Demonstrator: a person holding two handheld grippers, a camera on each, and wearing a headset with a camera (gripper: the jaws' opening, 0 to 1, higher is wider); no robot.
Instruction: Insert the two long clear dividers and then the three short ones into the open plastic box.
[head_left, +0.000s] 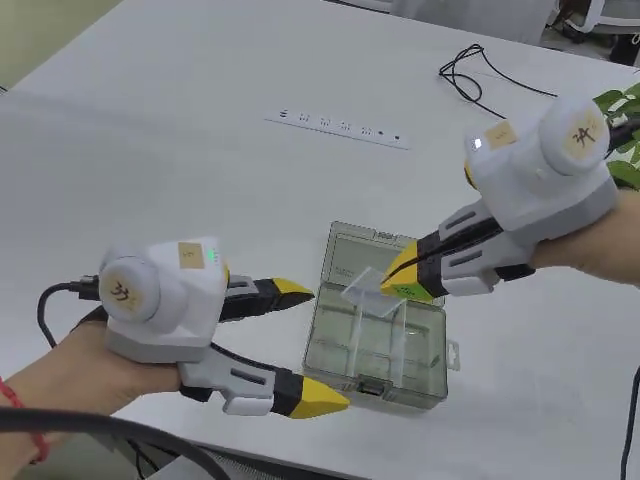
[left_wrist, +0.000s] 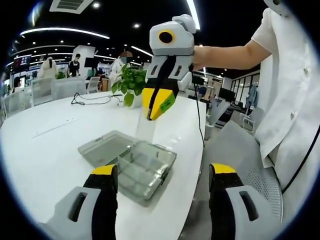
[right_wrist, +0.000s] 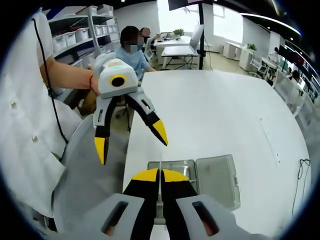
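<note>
The open clear plastic box lies near the table's front edge, its lid folded flat behind it; clear partitions stand inside. My right gripper hovers over the box's back half, shut on a clear divider that hangs tilted just above the compartments. The left gripper view shows that divider below the right gripper, over the box. My left gripper is open with nothing in it, just left of the box. In the right gripper view, my shut right gripper pinches the divider's thin edge.
A white power strip lies farther back on the table, with a black cable at the back right and a green plant by the right edge. The table's front edge runs just below the box. Seated people and chairs are beyond.
</note>
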